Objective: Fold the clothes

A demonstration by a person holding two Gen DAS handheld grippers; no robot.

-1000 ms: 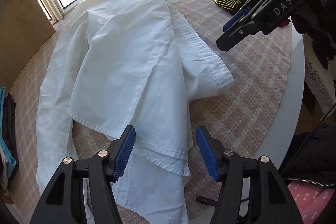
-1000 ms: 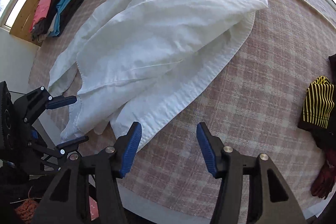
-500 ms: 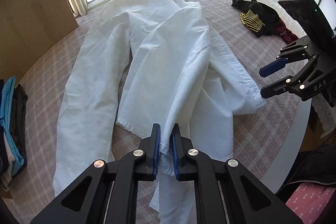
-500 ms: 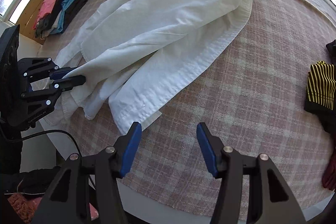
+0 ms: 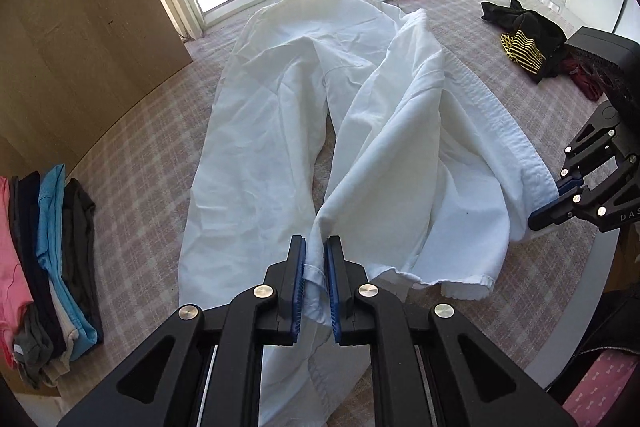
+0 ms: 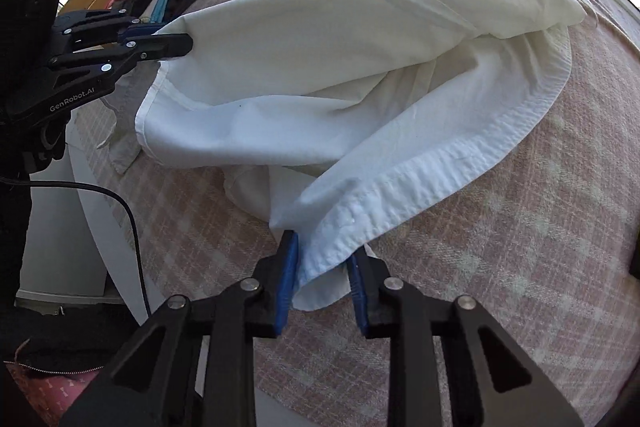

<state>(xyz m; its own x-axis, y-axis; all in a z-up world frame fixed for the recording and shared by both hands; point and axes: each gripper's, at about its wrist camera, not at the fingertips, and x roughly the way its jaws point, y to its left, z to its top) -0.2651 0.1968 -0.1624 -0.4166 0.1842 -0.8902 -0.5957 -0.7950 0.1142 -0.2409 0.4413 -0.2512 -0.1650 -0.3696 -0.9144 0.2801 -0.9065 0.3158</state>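
I have the white trousers [image 5: 280, 131] lying lengthwise on the table [image 6: 540, 227], their long axis running from the near edge, where I stand, toward the window side, one leg flat and the other lifted and doubled over. My left claw [image 5: 316, 283] is clamped on the hem of the raised leg, cloth pinched tight between the blue pads [image 5: 298, 287]. My right claw [image 6: 322, 275] grips the thick stitched waistband [image 6: 420, 187] at the near edge; its pads [image 6: 286, 279] stand a little apart only because the band is bunched thick between them. So both held ends sit at my side of the table, the left one higher and further along, and the cloth stretches away from both claws toward the far edge. I judge the coming move turns on carrying these two ends together along that axis. Folded clothes [image 5: 48, 251] lie stacked at the table's left edge, well apart.
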